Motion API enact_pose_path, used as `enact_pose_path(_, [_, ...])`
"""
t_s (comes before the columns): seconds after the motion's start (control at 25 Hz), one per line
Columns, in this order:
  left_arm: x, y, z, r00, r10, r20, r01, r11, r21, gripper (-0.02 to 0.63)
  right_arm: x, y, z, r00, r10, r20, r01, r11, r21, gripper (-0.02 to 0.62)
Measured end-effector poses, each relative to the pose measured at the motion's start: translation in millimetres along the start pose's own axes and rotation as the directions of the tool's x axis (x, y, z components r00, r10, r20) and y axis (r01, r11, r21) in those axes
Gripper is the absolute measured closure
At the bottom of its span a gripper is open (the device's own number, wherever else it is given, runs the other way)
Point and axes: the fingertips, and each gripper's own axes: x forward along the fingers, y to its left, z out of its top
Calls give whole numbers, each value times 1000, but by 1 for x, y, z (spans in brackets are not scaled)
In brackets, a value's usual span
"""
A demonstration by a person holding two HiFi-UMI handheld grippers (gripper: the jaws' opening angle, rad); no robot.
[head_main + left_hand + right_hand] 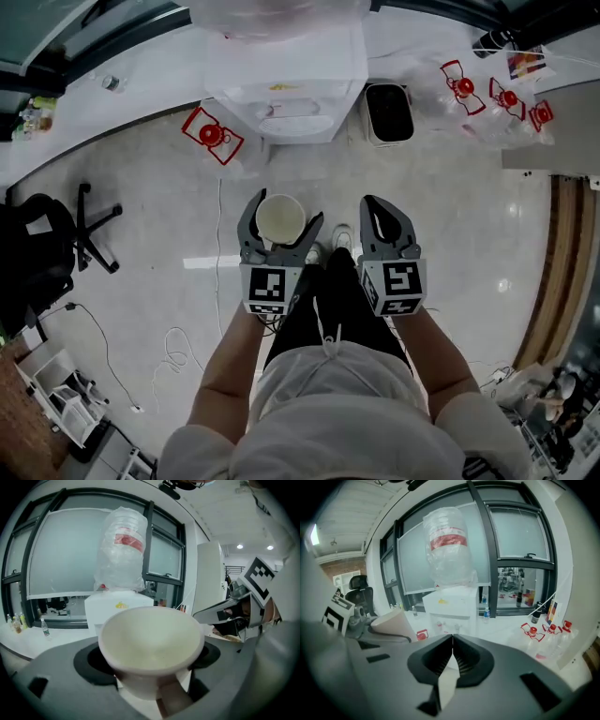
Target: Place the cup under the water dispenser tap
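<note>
The cup point(280, 217) sits upright, mouth up, clamped between the jaws of the left claw point(282, 228), above the floor point(159, 202). Beside it to the right, the right claw point(379, 208) has its jaws pressed together on nothing. The dispenser point(289, 92) stands ahead of both claws, well apart from the cup, with a bottle point(121, 550) on top.

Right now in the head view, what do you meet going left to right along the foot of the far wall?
A single red item → water dispenser → black bin → three red items.
</note>
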Motion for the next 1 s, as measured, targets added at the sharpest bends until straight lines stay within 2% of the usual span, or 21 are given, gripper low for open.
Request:
enact_pose_path(0.12, [26, -2, -30, 1000, 12, -28, -11, 1000, 25, 143, 20, -15, -20, 1000, -11, -16, 12, 1000, 24, 569])
enact_pose_path(0.36, [95, 12, -88, 999, 23, -33, -22, 1000, 20, 143, 85, -37, -70, 999, -4, -39, 5, 1000, 29, 569])
enact_pose_path(0.6, [133, 16, -151, 998, 44, -51, -46, 998, -36, 143, 121, -53, -131, 996, 7, -89, -3, 999, 40, 569])
enact_pose_path(0.8, [166, 31, -184, 998, 41, -43, -40, 999, 33, 143, 159, -51, -154, 995, 35, -91, -33, 999, 15, 569])
enact_pose_path(1.0, [203, 45, -187, 998, 62, 1, -62, 998, 26, 143, 194, -55, -149, 997, 59, -58, -60, 998, -22, 569])
